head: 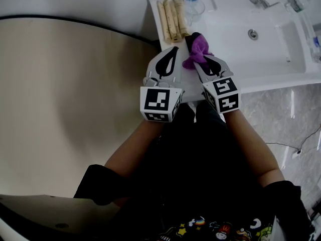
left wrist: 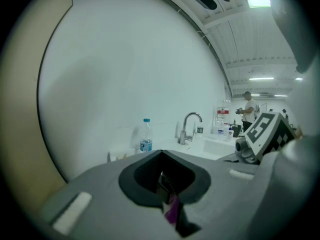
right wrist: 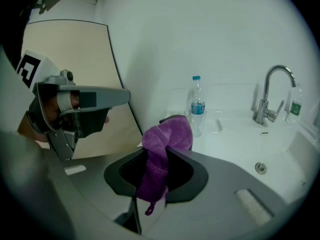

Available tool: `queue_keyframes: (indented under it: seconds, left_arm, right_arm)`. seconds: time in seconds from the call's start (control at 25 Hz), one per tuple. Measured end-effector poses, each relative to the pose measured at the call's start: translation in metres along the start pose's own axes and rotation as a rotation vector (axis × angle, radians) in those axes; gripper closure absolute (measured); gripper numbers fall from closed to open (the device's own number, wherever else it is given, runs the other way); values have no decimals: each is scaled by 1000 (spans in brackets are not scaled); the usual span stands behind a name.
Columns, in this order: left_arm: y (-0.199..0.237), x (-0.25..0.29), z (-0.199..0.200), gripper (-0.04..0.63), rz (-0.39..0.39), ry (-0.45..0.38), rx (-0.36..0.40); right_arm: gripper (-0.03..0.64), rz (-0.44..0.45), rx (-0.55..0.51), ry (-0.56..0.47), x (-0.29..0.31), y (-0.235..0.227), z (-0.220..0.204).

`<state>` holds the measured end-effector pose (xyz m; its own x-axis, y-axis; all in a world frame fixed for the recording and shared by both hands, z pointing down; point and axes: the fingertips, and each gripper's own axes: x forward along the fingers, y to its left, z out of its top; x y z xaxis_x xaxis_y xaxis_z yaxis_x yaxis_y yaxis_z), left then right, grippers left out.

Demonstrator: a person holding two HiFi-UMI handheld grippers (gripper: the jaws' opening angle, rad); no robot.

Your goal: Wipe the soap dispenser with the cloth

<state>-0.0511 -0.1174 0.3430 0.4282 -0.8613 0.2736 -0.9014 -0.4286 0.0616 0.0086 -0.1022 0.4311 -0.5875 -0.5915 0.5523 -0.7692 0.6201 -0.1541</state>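
Wiping hasn't started imo. The right gripper [head: 197,46] is clamped on the fuzzy purple microfibre cloth [right wrist: 167,136], up over the near edge of the white sink counter [head: 235,64]. The left gripper [head: 173,49] beside it has its jaws together, apparently on nothing. I can't pick out the soap dispenser for sure, so reaching and wiping it is all still to do. The white sink basin [head: 273,41] holds nothing but its drain. Can't tell what's in the clear plastic blue-capped water bottle [right wrist: 197,101].

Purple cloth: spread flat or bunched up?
Bunched. The cloth sits in a wad, pinched in the jaws of the right gripper, one end hanging below.
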Motion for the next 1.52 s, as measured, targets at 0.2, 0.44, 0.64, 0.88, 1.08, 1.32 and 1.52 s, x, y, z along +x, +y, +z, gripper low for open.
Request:
queue_keyframes:
  seconds: [0.2,0.44,0.64,0.88,1.08,1.32,1.52]
  left_arm:
    - [-3,1,-3,595,-16,6,8]
    - [-8,1,1,595,-28,1,14]
    - [-9,4,4,595,-24,4,24]
    - [-15,7,4,595,-9,18,37]
    - [-17,7,6,595,30,38,45]
    - [-14,6,-3,595,61,62,51]
    - [-15,11,-7,595,67,74,42]
  right_arm:
    - [505,7,4,30,-5,3,-19]
    - [505,-47,19,-20,-40,-23,-3]
    - [505,-110,-9,-130,-50,-62,47]
    - [505,-126,-50,-191,-19,-88,77]
    - [505,-36,5,-188,11,-85,66]
    - [505,19,30,-148,21,-71,36]
    - [505,37,30,-119,19,-66,17]
